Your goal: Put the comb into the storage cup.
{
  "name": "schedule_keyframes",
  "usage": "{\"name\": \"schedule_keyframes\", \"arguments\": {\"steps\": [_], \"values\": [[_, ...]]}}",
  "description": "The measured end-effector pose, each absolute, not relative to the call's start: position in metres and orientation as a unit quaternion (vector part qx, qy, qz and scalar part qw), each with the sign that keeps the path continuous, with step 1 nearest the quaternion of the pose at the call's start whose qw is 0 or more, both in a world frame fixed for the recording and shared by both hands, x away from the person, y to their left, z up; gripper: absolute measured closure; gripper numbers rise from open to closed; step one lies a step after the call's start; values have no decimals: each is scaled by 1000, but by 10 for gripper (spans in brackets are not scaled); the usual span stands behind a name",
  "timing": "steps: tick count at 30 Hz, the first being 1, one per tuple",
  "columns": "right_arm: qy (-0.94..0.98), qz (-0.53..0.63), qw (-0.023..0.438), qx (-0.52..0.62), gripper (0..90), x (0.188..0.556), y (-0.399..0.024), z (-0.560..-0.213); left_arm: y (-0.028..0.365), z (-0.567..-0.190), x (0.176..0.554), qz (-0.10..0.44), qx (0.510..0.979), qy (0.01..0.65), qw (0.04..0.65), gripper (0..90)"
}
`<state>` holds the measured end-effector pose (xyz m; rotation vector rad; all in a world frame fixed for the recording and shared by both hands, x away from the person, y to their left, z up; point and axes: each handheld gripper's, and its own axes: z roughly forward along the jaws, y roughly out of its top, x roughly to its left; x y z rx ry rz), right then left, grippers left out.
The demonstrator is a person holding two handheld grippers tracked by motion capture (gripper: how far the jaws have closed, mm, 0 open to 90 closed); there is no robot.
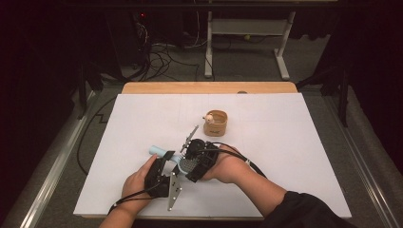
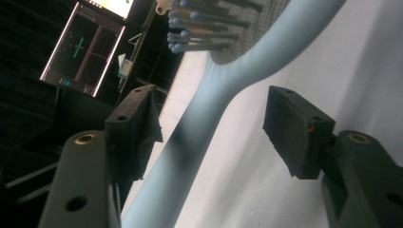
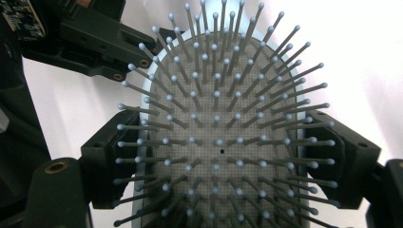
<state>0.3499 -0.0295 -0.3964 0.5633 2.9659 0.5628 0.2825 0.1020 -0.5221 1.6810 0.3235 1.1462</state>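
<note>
A pale blue hairbrush (image 1: 183, 163) hangs just above the white table (image 1: 285, 156), its head clamped between the right gripper (image 3: 221, 156) jaws, probably to steady it while the left gripper (image 2: 214, 128), jaws apart, straddles the handle untouched.

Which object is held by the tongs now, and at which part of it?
The right tongs clamp the hairbrush by its head. The left tongs straddle its handle without gripping.

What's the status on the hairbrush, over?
Right gripper clamped on hairbrush head. Left gripper open around the handle. Wooden cup behind, clear.
</note>
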Motion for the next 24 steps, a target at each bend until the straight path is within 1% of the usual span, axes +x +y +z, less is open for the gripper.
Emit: {"name": "schedule_keyframes", "arguments": {"steps": [5, 8, 15, 21, 24], "values": [[965, 185, 31, 183, 205, 350, -27, -395, 102, -523, 282, 481, 702, 127, 511, 459], [966, 183, 32, 182, 206, 349, -26, -396, 102, -524, 282, 483, 703, 120, 508, 466], [966, 181, 31, 183, 206, 350, -26, -396, 102, -525, 280, 486, 704, 112, 506, 539], [966, 183, 30, 183, 206, 350, -25, -398, 102, -527, 280, 500, 710, 95, 487, 571], [966, 181, 29, 182, 205, 350, -24, -398, 101, -528, 280, 501, 704, 94, 495, 588]]}}
